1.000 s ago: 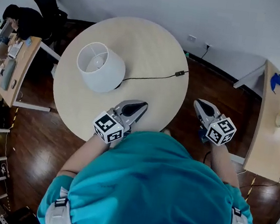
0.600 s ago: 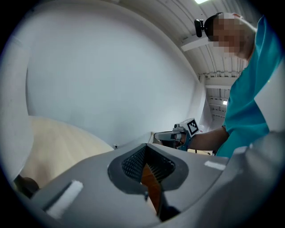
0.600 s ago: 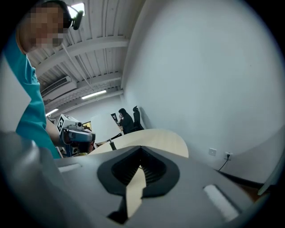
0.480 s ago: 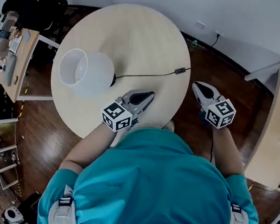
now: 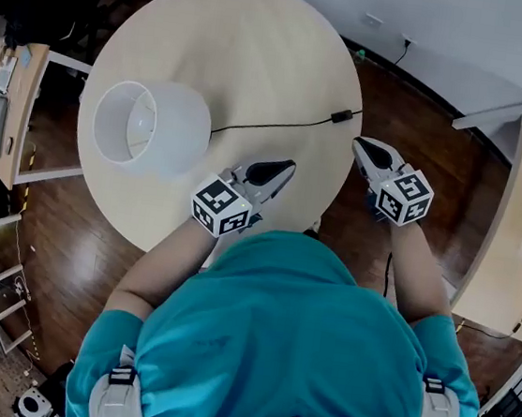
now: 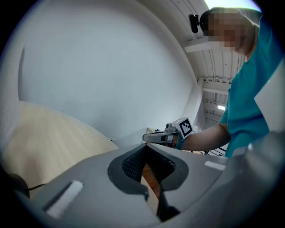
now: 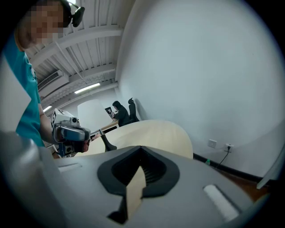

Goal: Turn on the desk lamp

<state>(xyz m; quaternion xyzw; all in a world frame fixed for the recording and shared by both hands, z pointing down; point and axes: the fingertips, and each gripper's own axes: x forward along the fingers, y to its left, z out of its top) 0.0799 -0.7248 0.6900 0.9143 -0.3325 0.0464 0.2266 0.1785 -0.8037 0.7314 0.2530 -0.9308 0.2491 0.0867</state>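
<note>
Your left gripper [image 5: 288, 166], jaws together and holding nothing, hangs over the near edge of the round table [image 5: 243, 50]. Your right gripper [image 5: 359, 145], likewise closed and empty, sits just off the table's right rim, above the wooden floor [image 5: 414, 118].

The desk lamp [image 5: 153, 128] stands at the table's left side, well apart from both tools, with its white shade open to the head view. A black cord [image 5: 271, 127] runs from under the shade across the tabletop to a small inline block [image 5: 341, 116] near the right rim, close to the tip of your right gripper. That block is probably the switch, though it shows too small here to be sure.

The risks start at that block:
- **Sliding instead of clicking:** it looks light and lies loose on a smooth top. A closed tip coming in at a slant could push it along, or off the rim.
- **Dragging the lamp:** a shove on the block would pull the cord. The cord could then tug the lamp's foot and shift or rock the lamp.
- **Slipping off:** pressing with a narrow tip may skid off the block's top, so come down squarely on it.
- **Knocking the shade:** if you steady the cord with your left gripper, keep it clear of the shade. A sideways knock there could tip the lamp over.
</note>
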